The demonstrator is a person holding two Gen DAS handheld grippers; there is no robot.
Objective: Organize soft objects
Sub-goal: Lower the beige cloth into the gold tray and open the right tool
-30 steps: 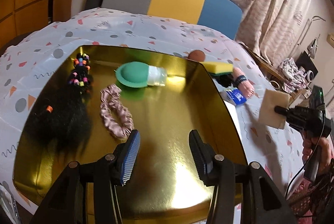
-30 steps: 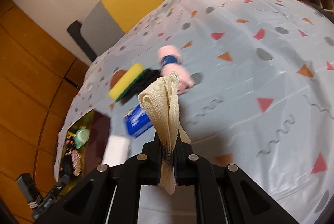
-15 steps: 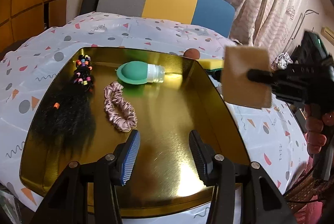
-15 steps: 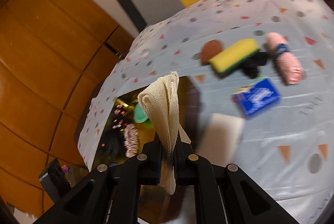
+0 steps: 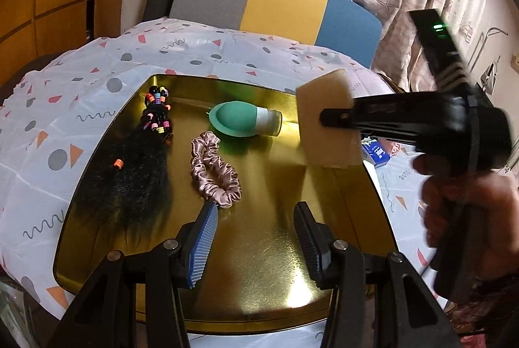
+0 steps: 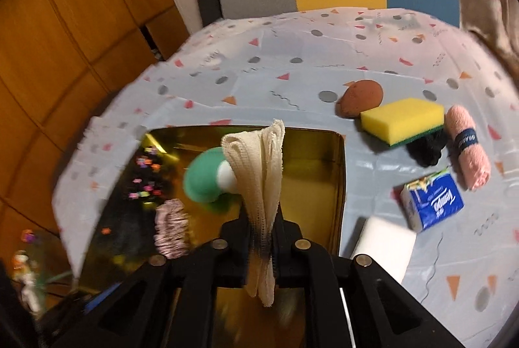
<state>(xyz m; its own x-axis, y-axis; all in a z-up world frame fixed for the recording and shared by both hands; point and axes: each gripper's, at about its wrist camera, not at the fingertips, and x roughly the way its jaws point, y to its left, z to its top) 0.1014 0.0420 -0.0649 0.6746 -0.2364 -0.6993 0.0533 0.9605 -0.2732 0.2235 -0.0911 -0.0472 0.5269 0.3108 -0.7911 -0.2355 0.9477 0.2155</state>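
A patterned tablecloth [image 6: 292, 55] carries a gold tray [image 5: 266, 250] holding a black hairpiece [image 5: 129, 179], a pink scrunchie [image 5: 214, 176] and a green silicone bottle [image 5: 240, 119]. Above the tray's right side, the right gripper [image 6: 263, 237] is clamped on a folded cream cloth [image 6: 259, 172]. The left gripper [image 5: 256, 237] hangs over the tray, jaws apart, holding nothing.

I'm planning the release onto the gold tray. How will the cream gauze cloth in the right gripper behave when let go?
The cream gauze cloth likely flops: it droops in folds around the right gripper. Its open weave suggests it is light and may cling to the pads rather than drop cleanly. It should land crumpled on the gold tray, not roll.
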